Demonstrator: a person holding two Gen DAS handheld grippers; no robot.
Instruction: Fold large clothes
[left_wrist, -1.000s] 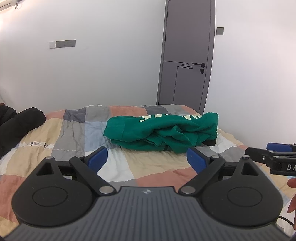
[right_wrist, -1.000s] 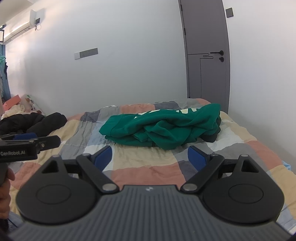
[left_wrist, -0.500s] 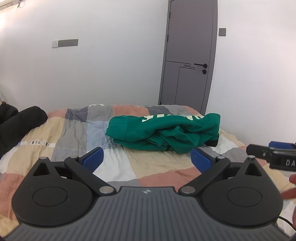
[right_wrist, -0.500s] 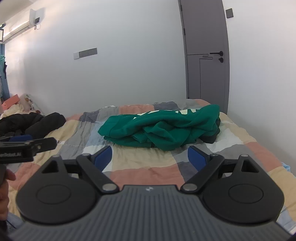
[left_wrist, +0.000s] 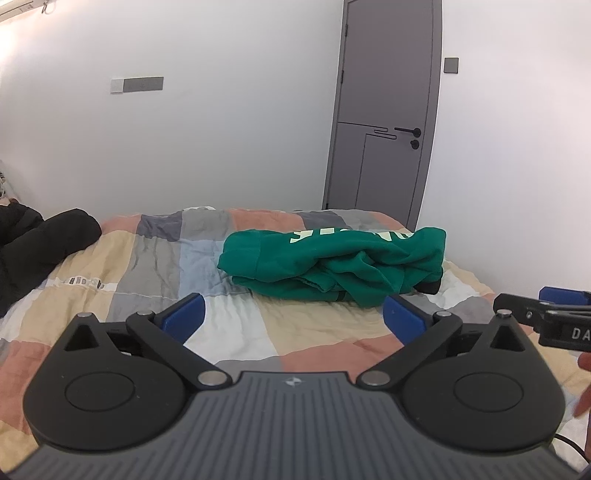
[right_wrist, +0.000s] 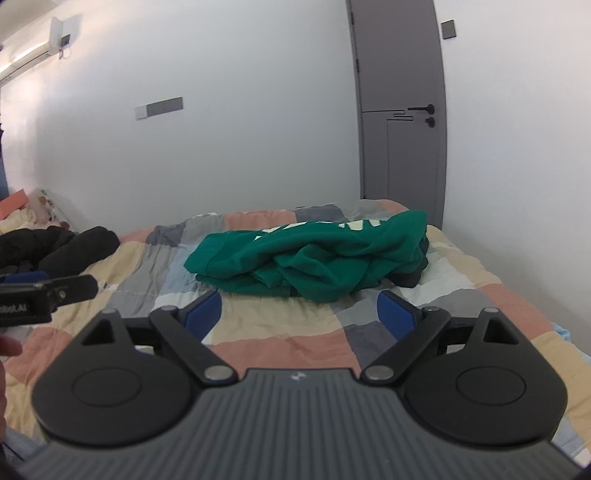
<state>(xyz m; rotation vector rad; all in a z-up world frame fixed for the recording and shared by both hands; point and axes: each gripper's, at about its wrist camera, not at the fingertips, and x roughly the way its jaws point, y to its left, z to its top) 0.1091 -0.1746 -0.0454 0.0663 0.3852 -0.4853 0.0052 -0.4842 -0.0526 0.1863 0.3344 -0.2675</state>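
A crumpled green sweatshirt (left_wrist: 332, 264) (right_wrist: 310, 258) with pale lettering lies bunched on the far half of a patchwork-quilted bed (left_wrist: 155, 266) (right_wrist: 280, 332). My left gripper (left_wrist: 293, 314) hangs open over the near part of the quilt, short of the sweatshirt, nothing between its blue pads. My right gripper (right_wrist: 299, 310) is also open and empty, at a similar distance from the garment. Each gripper shows at the other view's edge: the right gripper (left_wrist: 546, 317) at the right, the left gripper (right_wrist: 44, 291) at the left.
A pile of black clothing (left_wrist: 40, 243) (right_wrist: 62, 245) lies at the bed's left side. A grey door (left_wrist: 384, 110) stands behind the bed's far right corner, white walls all around. A person's fingers (left_wrist: 585, 384) show at the right edge.
The left gripper's jaws have spread a little wider. The sweatshirt has not moved and both grippers stay roughly where they were.
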